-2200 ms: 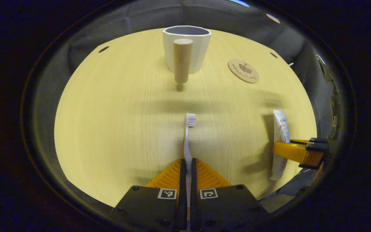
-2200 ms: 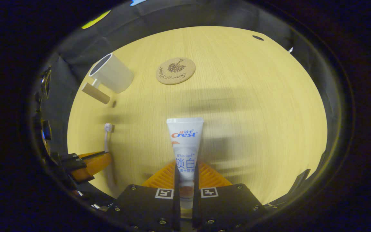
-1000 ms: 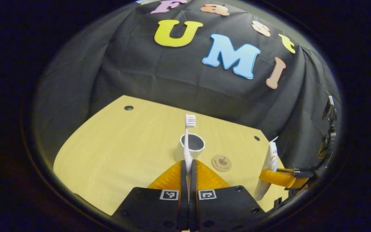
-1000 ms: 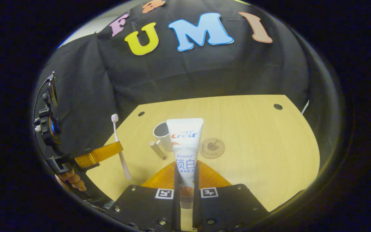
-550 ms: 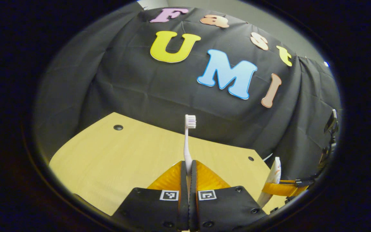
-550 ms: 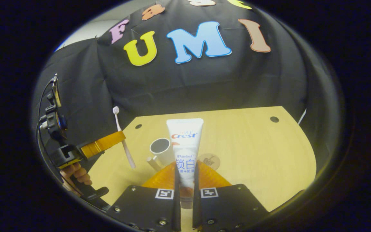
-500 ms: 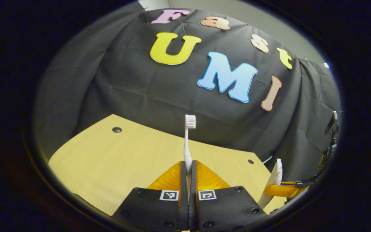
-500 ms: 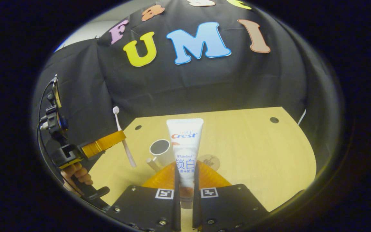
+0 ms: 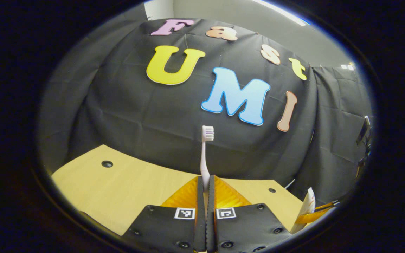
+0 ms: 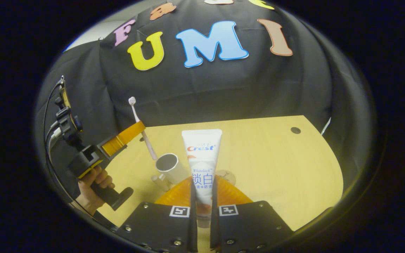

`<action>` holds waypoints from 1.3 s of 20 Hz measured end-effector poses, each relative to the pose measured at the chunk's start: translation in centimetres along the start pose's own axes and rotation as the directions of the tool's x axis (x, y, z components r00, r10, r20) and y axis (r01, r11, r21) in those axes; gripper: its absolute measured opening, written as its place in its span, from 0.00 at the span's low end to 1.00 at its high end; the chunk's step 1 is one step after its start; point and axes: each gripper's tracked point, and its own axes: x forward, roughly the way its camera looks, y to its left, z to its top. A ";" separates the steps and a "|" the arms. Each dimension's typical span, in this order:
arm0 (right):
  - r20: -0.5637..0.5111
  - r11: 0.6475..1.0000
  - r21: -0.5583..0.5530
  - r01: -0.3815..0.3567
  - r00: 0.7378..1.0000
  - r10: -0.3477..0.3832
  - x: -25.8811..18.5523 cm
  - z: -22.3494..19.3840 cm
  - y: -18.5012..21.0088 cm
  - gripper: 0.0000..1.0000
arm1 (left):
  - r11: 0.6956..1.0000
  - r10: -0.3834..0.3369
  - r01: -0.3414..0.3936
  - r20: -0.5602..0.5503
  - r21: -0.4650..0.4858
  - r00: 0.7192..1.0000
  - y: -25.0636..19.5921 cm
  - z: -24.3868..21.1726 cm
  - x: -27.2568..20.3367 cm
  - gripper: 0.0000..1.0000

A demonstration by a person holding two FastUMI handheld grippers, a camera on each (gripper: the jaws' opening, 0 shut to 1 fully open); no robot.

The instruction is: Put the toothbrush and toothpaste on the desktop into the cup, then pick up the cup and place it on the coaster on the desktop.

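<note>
White toothbrush (image 10: 142, 131) and toothpaste tube (image 10: 202, 165), both lifted clear of the wooden desktop (image 10: 276, 165); cup (image 10: 169, 167) waiting below.

Your left gripper (image 10: 137, 130) is clamped on the toothbrush mid-handle: long axis near upright, bristles up, handle end just over the cup's open mouth, so this hand looks nearer and likely goes first. Your right gripper (image 10: 202, 191) is clamped on the toothpaste tube's lower part, flat crimped end pointing up and away along the fingers; the cup sits just left of and beyond it. Cork coaster (image 10: 225, 175) lies beside the cup, partly hidden behind the tube. A hand (image 10: 95, 188) grips the left tool's handle.
</note>
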 end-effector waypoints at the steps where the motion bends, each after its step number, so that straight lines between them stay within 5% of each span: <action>1: -0.005 1.000 0.003 0.000 1.000 0.000 0.2 0.0 0.0 0.16 | 1.000 -0.004 0.004 -0.020 -0.011 1.000 0.3 -1.0 0.8 0.08; 18: -0.063 1.000 -0.020 0.015 0.998 -0.016 1.5 -1.1 1.1 0.16 | 0.999 0.031 -0.026 -0.259 0.023 0.965 2.4 -10.6 2.2 0.14; 20: -0.062 0.999 -0.032 0.019 0.998 -0.021 1.8 -1.1 1.0 0.16 | 1.000 0.017 -0.016 -0.264 0.006 0.964 2.2 -10.4 1.8 0.29; 22: -0.066 0.999 -0.033 0.013 0.998 -0.015 2.1 -1.1 1.1 0.16 | 1.000 0.017 -0.019 -0.267 -0.005 0.964 2.2 -10.0 0.9 0.34; 26: -0.047 0.999 -0.032 -0.022 0.999 0.020 2.9 -0.3 1.9 0.16 | 0.999 0.028 -0.033 -0.270 -0.015 0.962 2.3 -9.6 -0.4 0.90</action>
